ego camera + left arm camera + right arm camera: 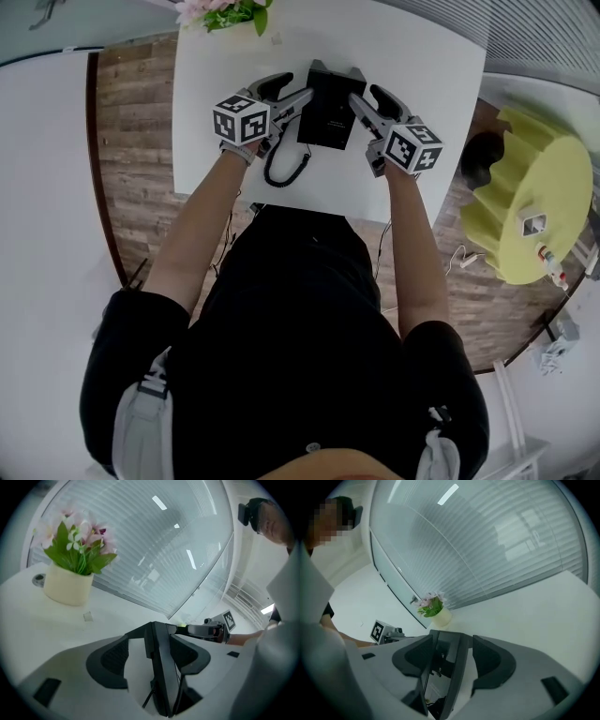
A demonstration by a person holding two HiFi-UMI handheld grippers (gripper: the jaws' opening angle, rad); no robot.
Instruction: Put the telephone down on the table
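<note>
The telephone (pixel 325 108) lay on the table (pixel 422 56) toward twelve o'clock. My left gripper (pixel 300 90) and right gripper (pixel 364 94) straddled its nine and three o'clock edges, jaws wide, unclamped. I judged only withdrawing remained.

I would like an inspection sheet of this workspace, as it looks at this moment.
Surface: white rectangular table, matt.
Job's things: flat black telephone, between the two grippers; whether it rests fully on the table cannot be told.
Clutter: cream pot of pink flowers at the far edge.
Grippers: left gripper and right gripper open, each with a telephone edge between its jaws, one pad apart from it.
Cables: coiled black cord beside the telephone; thin white cable on the brown wooden floor.
Surroundings: round yellow stand at the right; ribbed glass wall beyond the table.
</note>
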